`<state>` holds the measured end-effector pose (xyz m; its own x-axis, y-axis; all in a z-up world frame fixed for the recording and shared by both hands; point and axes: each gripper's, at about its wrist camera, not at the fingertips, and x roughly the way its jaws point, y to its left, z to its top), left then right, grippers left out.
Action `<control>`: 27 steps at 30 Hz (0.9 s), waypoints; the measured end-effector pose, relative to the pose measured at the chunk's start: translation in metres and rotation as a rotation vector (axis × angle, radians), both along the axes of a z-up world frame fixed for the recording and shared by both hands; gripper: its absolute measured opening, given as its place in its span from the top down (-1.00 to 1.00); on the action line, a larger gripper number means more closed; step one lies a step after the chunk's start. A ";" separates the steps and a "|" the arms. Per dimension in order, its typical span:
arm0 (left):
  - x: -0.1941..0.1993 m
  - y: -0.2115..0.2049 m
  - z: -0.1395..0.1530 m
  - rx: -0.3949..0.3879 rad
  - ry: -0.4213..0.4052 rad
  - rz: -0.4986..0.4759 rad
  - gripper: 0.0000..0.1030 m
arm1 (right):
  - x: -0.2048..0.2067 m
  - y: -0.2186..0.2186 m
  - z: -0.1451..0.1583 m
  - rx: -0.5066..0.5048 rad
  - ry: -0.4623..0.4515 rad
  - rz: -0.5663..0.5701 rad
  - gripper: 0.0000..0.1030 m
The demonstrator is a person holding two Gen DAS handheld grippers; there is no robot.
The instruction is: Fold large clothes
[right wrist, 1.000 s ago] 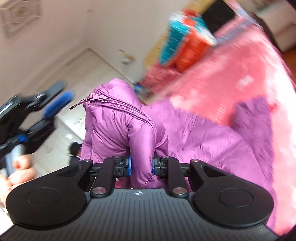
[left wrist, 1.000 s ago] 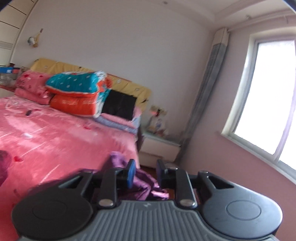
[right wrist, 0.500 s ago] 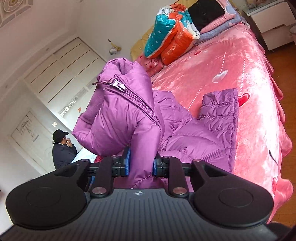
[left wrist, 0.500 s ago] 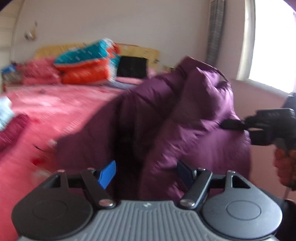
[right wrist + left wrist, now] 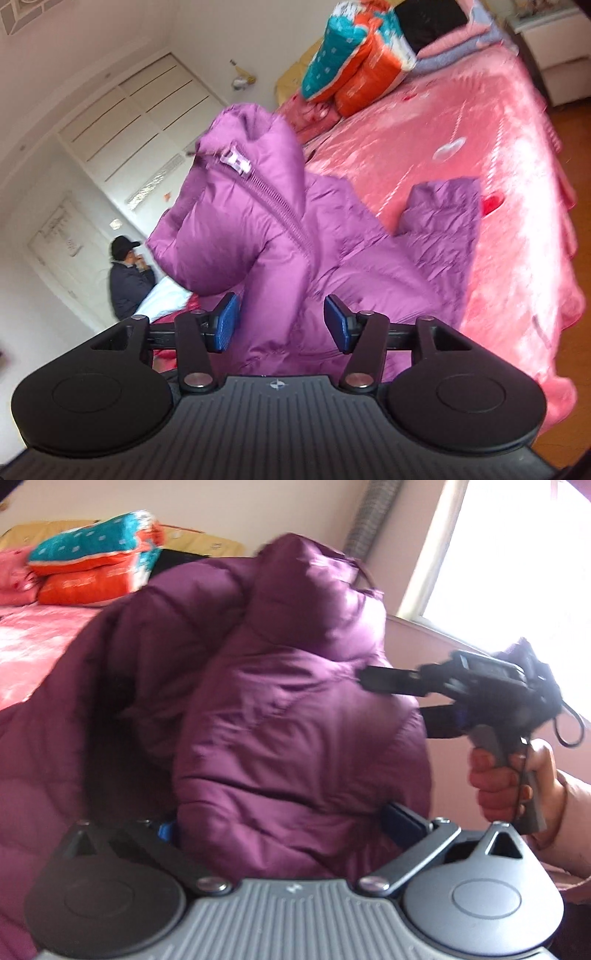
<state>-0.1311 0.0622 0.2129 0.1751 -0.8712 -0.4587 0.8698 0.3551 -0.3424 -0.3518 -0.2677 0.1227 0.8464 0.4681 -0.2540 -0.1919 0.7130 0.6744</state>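
Both tools' jaws, clamped a second ago, are opening around the purple jacket (image 5: 295, 236); let it settle flat on the bed (image 5: 480, 155) before withdrawing.

Each gripper carries a ribbed housing at the bottom of the frame, grey on the left gripper (image 5: 280, 823) and black on the right gripper (image 5: 281, 319), marked with a small emblem at centre and flanked by two round black discs. Black link arms pivot on silver screws and end in blue ribbed pads (image 5: 226, 323). At the right edge of the left wrist view, the right hand (image 5: 511, 779) wears a light pink sleeve (image 5: 576, 834); a thin black cable (image 5: 570, 725) loops beside the grey handle (image 5: 491, 744).
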 end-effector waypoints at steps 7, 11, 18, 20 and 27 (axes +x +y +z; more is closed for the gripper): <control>-0.010 -0.020 0.010 -0.039 -0.020 -0.042 -0.66 | 0.004 0.029 0.009 -0.068 -0.004 0.076 -0.48; -0.020 -0.022 0.008 -0.033 -0.041 0.016 0.34 | 0.000 0.029 0.021 -0.103 -0.014 0.054 -0.87; -0.048 -0.010 0.021 -0.073 -0.084 0.084 0.77 | -0.009 -0.003 0.055 -0.114 -0.084 -0.093 -1.00; -0.051 0.004 0.031 -0.085 -0.091 0.109 0.77 | -0.006 -0.012 0.063 -0.137 -0.102 -0.137 -1.00; -0.052 0.102 0.054 -0.127 -0.073 0.358 0.77 | 0.031 -0.006 0.069 -0.296 -0.118 -0.183 -1.00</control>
<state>-0.1827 0.1640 0.2673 0.5063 -0.7982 -0.3263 0.7225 0.5992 -0.3449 -0.3212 -0.2732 0.1920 0.9410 0.2269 -0.2509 -0.1073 0.9036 0.4148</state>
